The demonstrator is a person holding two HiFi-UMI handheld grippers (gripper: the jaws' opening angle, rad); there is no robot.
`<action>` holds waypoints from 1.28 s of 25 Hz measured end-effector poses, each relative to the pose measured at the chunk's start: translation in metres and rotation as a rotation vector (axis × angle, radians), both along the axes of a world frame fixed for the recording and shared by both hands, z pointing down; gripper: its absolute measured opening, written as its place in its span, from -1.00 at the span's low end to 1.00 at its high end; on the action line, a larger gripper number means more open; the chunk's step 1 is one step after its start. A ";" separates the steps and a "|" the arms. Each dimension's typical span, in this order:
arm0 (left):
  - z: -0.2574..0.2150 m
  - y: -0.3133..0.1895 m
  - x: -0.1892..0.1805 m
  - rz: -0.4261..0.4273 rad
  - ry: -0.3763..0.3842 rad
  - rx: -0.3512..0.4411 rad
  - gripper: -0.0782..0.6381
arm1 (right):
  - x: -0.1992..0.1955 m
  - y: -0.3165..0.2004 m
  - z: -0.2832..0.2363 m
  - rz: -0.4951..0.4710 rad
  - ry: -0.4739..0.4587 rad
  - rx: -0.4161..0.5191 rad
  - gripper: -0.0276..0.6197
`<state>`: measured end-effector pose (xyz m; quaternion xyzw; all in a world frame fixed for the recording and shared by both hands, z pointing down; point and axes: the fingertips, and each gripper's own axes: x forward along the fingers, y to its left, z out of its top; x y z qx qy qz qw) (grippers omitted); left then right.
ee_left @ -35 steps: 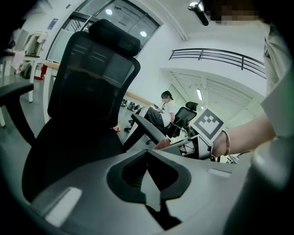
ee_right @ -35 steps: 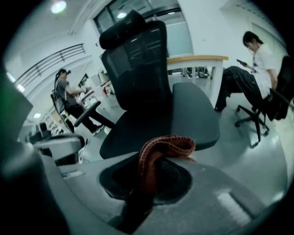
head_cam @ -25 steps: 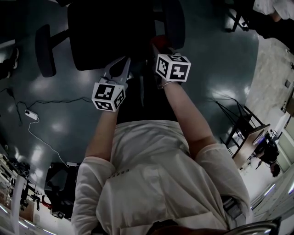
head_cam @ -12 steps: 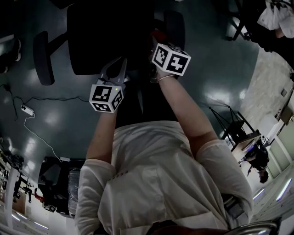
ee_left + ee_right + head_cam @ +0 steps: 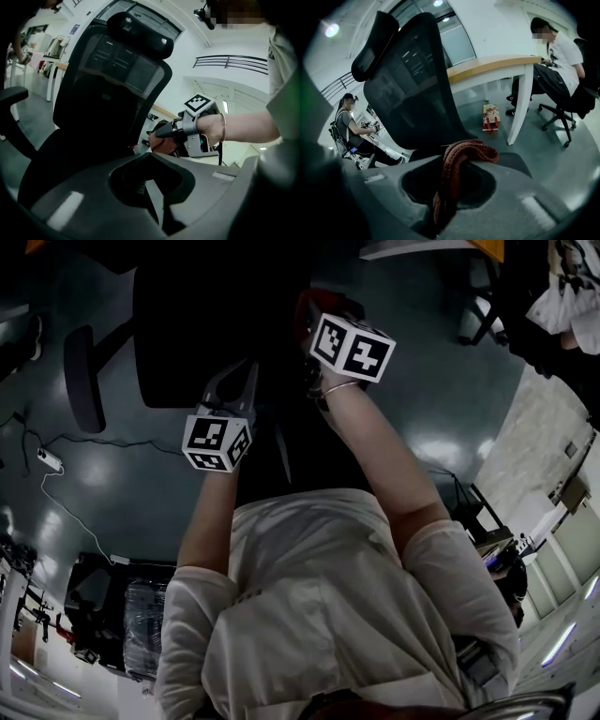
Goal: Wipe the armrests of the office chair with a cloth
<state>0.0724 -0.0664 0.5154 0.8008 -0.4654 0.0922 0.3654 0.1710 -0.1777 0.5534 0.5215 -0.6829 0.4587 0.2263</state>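
In the head view the black office chair (image 5: 206, 324) stands ahead of me, with its left armrest (image 5: 80, 376) out to the side. My right gripper (image 5: 317, 322) is shut on a red-brown cloth (image 5: 306, 307) at the chair's right side. The right gripper view shows the cloth (image 5: 471, 147) bunched between the jaws of the right gripper (image 5: 454, 161), over a black armrest pad (image 5: 513, 161). My left gripper (image 5: 246, 371) hovers over the seat edge, its jaws together and empty. In the left gripper view the left gripper (image 5: 150, 155) faces the chair back (image 5: 112, 75) and the cloth (image 5: 164, 143).
A cable and power strip (image 5: 45, 460) lie on the floor to the left, and a black cart (image 5: 112, 601) stands behind me. A desk with a white leg (image 5: 520, 103), a red bag (image 5: 490, 117) and a seated person (image 5: 562, 56) are beyond the chair.
The right gripper has shifted slightly farther forward with the cloth. The left gripper has barely moved.
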 end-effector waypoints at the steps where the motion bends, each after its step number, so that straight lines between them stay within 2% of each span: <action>1: -0.001 -0.006 0.003 -0.002 0.000 0.002 -0.73 | 0.000 -0.010 -0.009 -0.022 -0.001 0.027 -0.76; 3: -0.005 -0.018 0.009 -0.007 0.001 0.007 -0.73 | 0.007 -0.033 -0.033 -0.093 0.037 0.129 -0.76; 6: -0.010 -0.033 0.019 -0.011 0.006 0.013 -0.73 | 0.036 -0.062 -0.056 -0.222 0.152 0.257 -0.76; 8: -0.012 -0.040 0.023 -0.012 0.007 0.018 -0.73 | 0.059 -0.072 -0.049 -0.297 0.215 0.258 -0.76; 10: -0.012 -0.046 0.027 -0.014 0.008 0.018 -0.73 | 0.078 -0.074 -0.031 -0.355 0.257 0.211 -0.76; 13: -0.007 -0.049 0.032 -0.013 0.004 0.007 -0.73 | 0.097 -0.069 -0.004 -0.375 0.275 0.130 -0.76; 15: -0.002 -0.049 0.035 -0.012 0.001 -0.003 -0.73 | 0.104 -0.066 0.007 -0.355 0.266 0.101 -0.76; 17: 0.003 -0.046 0.035 -0.013 -0.003 -0.016 -0.73 | 0.095 -0.059 0.016 -0.375 0.227 0.068 -0.76; 26: 0.005 -0.044 0.039 -0.045 -0.008 -0.025 -0.73 | 0.031 -0.051 0.021 -0.661 0.128 0.014 -0.76; 29: 0.004 -0.044 0.035 -0.062 -0.015 -0.022 -0.73 | 0.017 -0.051 0.018 -0.708 0.124 0.020 -0.76; 32: 0.001 -0.041 0.026 -0.078 -0.024 -0.019 -0.73 | -0.001 -0.047 0.007 -0.714 0.075 0.035 -0.76</action>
